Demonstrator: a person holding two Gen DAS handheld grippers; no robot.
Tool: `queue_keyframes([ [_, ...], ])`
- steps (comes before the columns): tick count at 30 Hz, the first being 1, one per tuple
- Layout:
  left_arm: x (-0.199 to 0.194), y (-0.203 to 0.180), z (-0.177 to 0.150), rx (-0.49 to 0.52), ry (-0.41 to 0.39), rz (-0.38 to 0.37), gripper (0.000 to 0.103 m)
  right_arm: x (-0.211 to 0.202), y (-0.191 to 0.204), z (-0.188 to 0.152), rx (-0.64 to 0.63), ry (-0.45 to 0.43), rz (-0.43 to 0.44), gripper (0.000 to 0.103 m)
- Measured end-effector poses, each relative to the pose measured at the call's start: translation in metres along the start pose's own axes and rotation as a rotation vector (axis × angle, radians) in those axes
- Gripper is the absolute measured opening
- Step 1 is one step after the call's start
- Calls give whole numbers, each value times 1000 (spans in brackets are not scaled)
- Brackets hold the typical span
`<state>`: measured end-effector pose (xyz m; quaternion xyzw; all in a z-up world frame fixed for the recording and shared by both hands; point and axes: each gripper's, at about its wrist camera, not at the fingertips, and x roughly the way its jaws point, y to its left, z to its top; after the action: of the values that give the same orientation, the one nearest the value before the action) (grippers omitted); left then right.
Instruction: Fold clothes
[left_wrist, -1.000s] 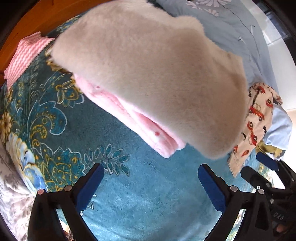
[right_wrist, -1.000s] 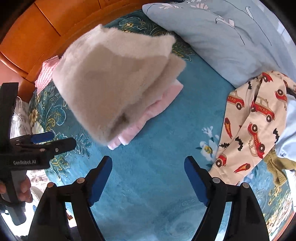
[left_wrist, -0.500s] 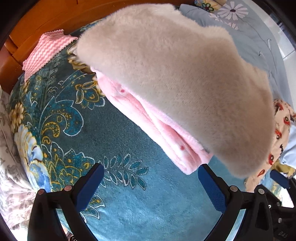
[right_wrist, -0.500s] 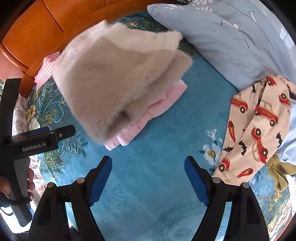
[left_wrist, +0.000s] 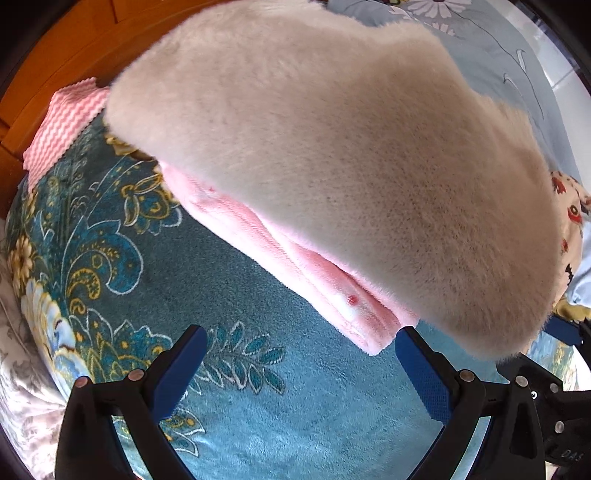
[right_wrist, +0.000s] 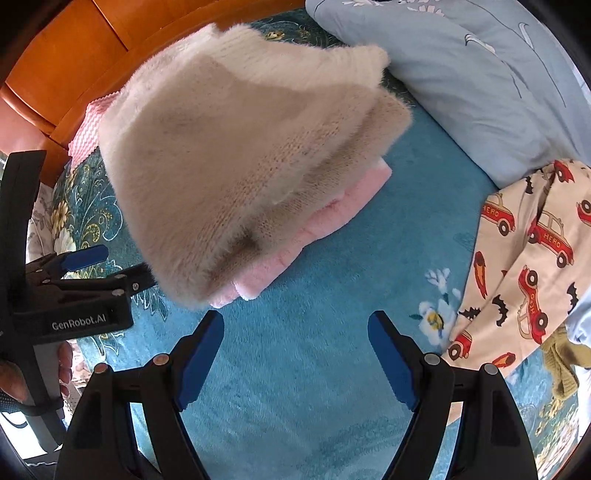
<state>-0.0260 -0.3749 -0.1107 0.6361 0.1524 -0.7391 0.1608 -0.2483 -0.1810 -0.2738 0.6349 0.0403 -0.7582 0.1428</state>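
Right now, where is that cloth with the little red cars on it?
In the right wrist view the car-print cloth lies at the right side on the teal blanket, just below the pale blue pillow and apart from the folded beige sweater.

A bed spread with a teal blanket (right_wrist: 314, 369) patterned in gold and blue flowers fills the scene, lit by bright daylight. An orange-brown wooden headboard (right_wrist: 74, 55) runs along its far edge, and a pale blue pillow (right_wrist: 461, 92) with white flower print lies at the far right corner. White-grey floral bedding (left_wrist: 22, 387) shows past the blanket's left edge.
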Motion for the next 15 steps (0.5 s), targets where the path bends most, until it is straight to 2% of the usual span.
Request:
queue_keyframes([
  [9,6,-4,-1,29,-5,11,103,8,-6,11,-6,11,3,81],
  [15,9,-3,-2,9,9,3,103,11,-7,12,-6,14,6,81],
])
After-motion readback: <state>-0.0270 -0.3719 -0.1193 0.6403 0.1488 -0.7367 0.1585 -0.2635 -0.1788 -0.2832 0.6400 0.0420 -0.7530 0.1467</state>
